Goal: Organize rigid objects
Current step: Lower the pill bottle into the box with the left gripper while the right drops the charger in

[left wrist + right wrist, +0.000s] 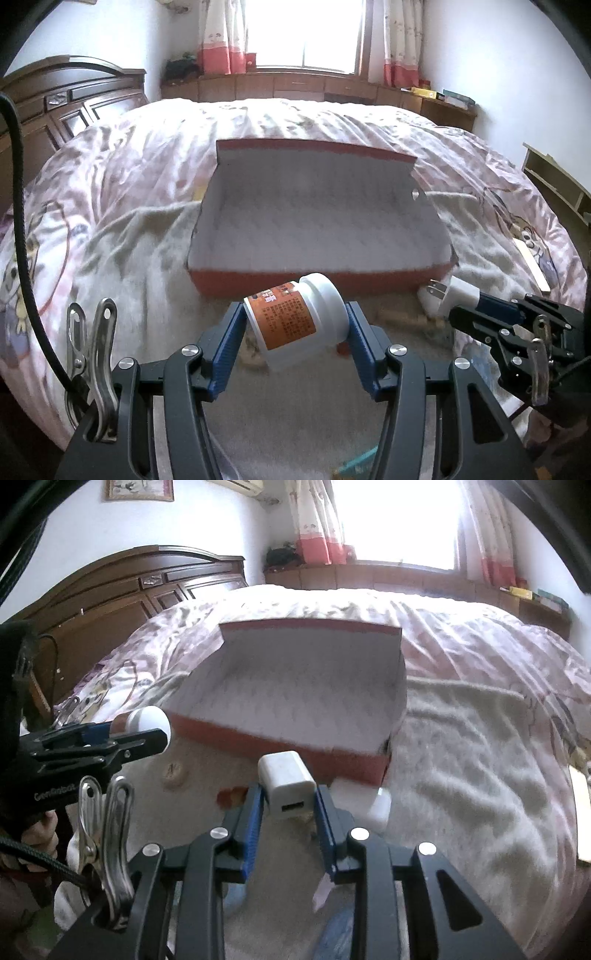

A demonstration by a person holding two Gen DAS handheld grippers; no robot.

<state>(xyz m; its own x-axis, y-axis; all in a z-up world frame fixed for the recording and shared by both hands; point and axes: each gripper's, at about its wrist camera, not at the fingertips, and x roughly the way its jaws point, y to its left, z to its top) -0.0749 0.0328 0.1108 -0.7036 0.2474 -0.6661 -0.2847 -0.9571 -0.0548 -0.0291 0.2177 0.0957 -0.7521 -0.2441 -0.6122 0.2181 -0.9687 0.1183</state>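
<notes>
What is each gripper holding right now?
Left gripper: closed on the white bottle with orange label.
Right gripper: closed on the white USB charger.

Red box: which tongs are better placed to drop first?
Probably left. The left tongs hold the jar right at the red box's front wall, roughly centred. The right tongs grip the charger near the box's corner.

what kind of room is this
Most likely a bedroom: a large bed with a pink cartoon-print quilt, a dark carved wooden headboard, and a curtained window above low wooden cabinets.
</notes>
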